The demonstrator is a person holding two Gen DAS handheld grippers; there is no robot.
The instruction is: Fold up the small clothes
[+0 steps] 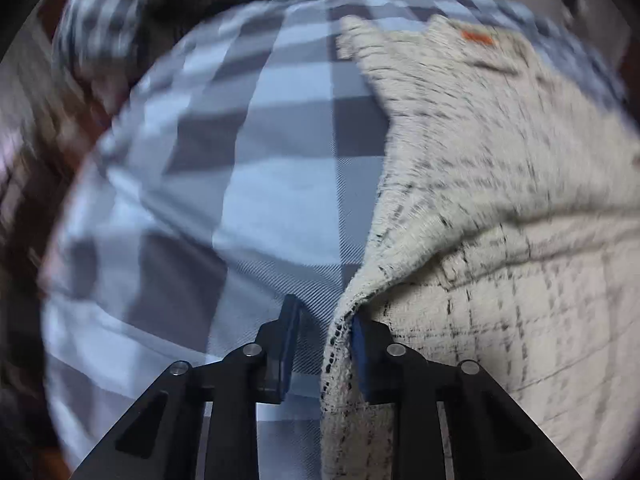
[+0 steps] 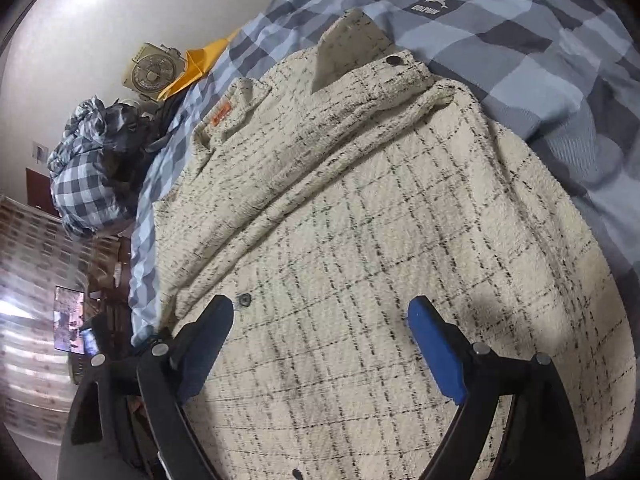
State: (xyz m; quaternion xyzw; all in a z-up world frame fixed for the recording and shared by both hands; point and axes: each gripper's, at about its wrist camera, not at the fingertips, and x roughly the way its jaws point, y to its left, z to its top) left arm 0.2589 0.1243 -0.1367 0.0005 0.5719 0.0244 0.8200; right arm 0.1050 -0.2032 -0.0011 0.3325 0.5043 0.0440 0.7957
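**Left wrist view: shirt edge between the jaws on the checked bed**

Left wrist view shows me a bedsheet [image 1: 256,128] in blue and grey checks filling the centre and left of the frame, with blurred dark clutter past its edge at upper left. From the right wrist I see a pale wall at upper left, a cream round fan [image 2: 154,72] leaning against it beside a yellow cloth [image 2: 200,62], and a bundle of checked fabric [image 2: 86,160] at the left edge. A dolphin logo [image 2: 430,4] sits on the sheet at the top.

My task piece, a cream shirt [image 2: 360,208] with thin black grid lines, lies spread on the sheet and fills most of the right wrist frame. Its collar points toward the top, an orange tag [image 2: 221,114] marks the chest pocket at upper left, and a dark button [image 2: 244,300] shows low on the left.

My left gripper [image 1: 322,344] has narrowed jaws with the shirt's raised edge standing between them; the right pad [image 1: 360,360] touches the fabric, the left pad stands just apart. My right gripper [image 2: 320,320] hangs spread wide over the shirt, holding nothing.
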